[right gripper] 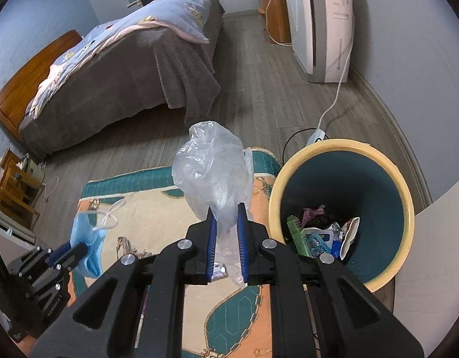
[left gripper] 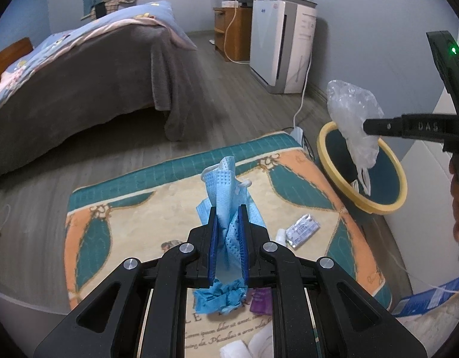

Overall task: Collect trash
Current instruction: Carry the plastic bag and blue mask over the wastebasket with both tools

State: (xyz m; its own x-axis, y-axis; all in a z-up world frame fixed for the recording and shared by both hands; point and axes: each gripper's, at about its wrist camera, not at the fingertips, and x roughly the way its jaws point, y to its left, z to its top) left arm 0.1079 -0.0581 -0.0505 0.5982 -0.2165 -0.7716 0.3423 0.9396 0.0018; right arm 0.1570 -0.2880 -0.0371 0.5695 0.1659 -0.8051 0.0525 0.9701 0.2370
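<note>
Fingers of both grippers pinched tight on trash: right gripper (right gripper: 226, 208) clamps a crumpled clear plastic bag (right gripper: 213, 173), left gripper (left gripper: 228, 211) clamps a light-blue pleated face mask (left gripper: 226, 191), white ear loops dangling. Neither finger pair shows a gap beyond the material held.

Biggest things first. Bed with grey blanket and blue patterned quilt (right gripper: 133, 59) far back left, well apart. White air purifier unit (right gripper: 322, 26) against the back wall, white cable running down to a power strip near the bin. Teal-orange-cream patterned rug (left gripper: 175, 208) under both grippers. Round teal trash bin with yellow rim (right gripper: 408, 208) sits at the rug's right edge, already holding wrappers and packaging.

Key relation: bin lies right of and just beyond the right fingers; in the left wrist view the bag hangs over the near rim, lower tail dipping inside. Bag's long axis runs roughly vertical, up out of the fingers. Right gripper much nearer the bin; left gripper and mask are further left over the rug, so the mask likely goes second.

Nothing blocks the opening. Risk: light bag may cling to the fingers or drift outside the rim.

Still on rug: small silver foil blister pack (left gripper: 302, 229), small white bottle (left gripper: 280, 234), purple packet (left gripper: 260, 299), white tissue at the bottom edge.
</note>
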